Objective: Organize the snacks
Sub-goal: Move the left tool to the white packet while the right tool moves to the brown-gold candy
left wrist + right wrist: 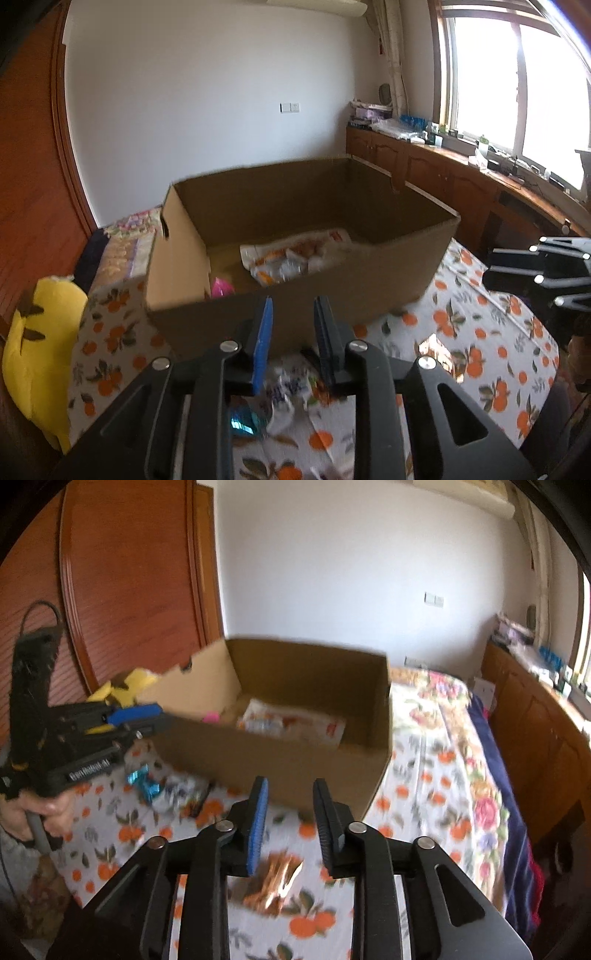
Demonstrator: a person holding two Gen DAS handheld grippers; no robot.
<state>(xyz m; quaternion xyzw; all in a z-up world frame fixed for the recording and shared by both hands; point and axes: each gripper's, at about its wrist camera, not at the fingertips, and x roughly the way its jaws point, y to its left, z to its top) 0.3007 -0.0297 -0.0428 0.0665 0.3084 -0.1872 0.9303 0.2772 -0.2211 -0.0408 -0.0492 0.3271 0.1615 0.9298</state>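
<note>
An open cardboard box (332, 295) (288, 753) stands on the bed's orange-print sheet. Inside lie a large white-and-orange snack bag (291, 254) (291, 722) and a pink item (221, 287) (211, 716). My left gripper (291, 306) is open and empty in front of the box, above a white snack packet (288, 391) and a blue foil packet (243, 421); both packets also show in the right wrist view (181, 794) (146, 784). My right gripper (290, 786) is open and empty above a shiny copper foil packet (275, 882) (436, 349).
A yellow plush toy (40, 350) lies at the bed's left edge. A wooden wardrobe (122, 572) stands left. A wooden cabinet (443, 173) with clutter runs under the window on the right. A floral quilt (454, 738) covers the bed beyond the box.
</note>
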